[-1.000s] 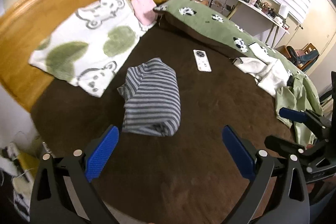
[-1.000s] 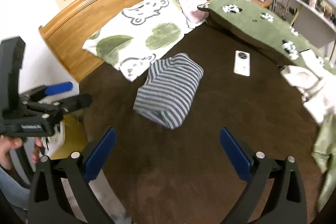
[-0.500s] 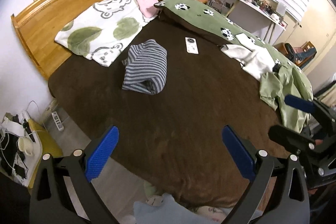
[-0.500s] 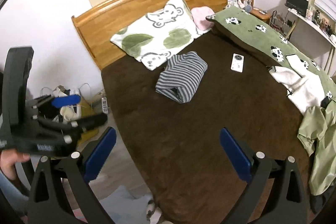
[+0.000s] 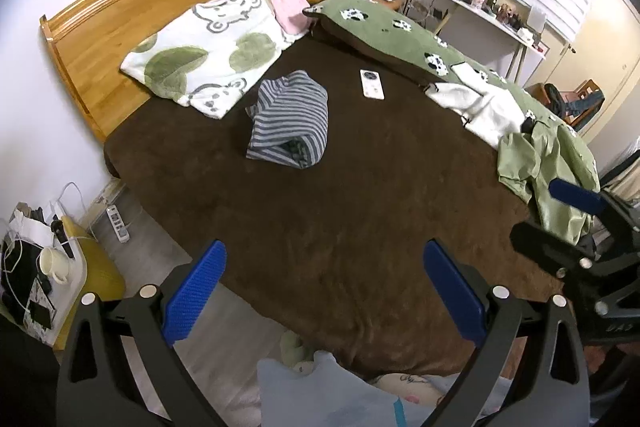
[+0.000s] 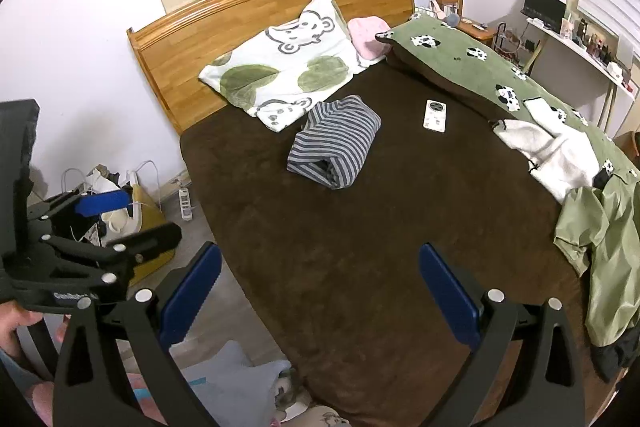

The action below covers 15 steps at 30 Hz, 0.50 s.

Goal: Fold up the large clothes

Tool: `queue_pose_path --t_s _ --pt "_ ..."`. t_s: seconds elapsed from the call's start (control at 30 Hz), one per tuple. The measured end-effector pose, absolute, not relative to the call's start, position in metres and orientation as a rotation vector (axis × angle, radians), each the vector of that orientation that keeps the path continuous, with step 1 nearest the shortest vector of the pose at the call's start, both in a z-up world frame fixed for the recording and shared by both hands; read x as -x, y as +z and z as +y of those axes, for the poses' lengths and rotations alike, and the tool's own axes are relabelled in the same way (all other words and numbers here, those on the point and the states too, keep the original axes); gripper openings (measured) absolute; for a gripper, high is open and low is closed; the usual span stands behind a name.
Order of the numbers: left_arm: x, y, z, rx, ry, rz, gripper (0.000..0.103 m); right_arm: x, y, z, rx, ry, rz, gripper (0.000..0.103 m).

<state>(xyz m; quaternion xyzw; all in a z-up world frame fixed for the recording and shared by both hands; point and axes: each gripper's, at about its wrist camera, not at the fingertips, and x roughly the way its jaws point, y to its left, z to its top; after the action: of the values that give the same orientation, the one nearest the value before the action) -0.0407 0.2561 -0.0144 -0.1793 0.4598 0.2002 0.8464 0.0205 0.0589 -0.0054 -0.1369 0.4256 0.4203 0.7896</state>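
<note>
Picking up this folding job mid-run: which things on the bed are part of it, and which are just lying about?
Part of the job:
striped garment, already folded
white garment, unfolded
green garment, crumpled at the bed's edge
left gripper and right gripper, both open, empty

Lying about:
remote control
bear-print pillow
pink pillow
green cow-print duvet

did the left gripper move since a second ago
Yes. The left gripper has pulled back from the striped garment, which looks smaller and farther beside the bear pillow.
</note>
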Motion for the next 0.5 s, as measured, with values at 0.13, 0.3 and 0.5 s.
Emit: queue_pose_path --t_s 0.13,0.3,0.5 --pt "0.043 -0.0095 0.2545 0.372 0.419 0.952 0.097 -0.019 -0.007 0.0622 0.305 0.901 0.914 0.097" --pt "0.0438 -0.0061 0.2562 0.366 0.419 0.945 0.097 -0.0169 -0.0081 0.0651 0.317 0.896 0.911 0.097" --pt "0.0408 -0.004 0.2549 0.347 0.422 0.958 0.097 -0.0163 -0.009 0.0666 0.316 0.898 0.913 0.097"
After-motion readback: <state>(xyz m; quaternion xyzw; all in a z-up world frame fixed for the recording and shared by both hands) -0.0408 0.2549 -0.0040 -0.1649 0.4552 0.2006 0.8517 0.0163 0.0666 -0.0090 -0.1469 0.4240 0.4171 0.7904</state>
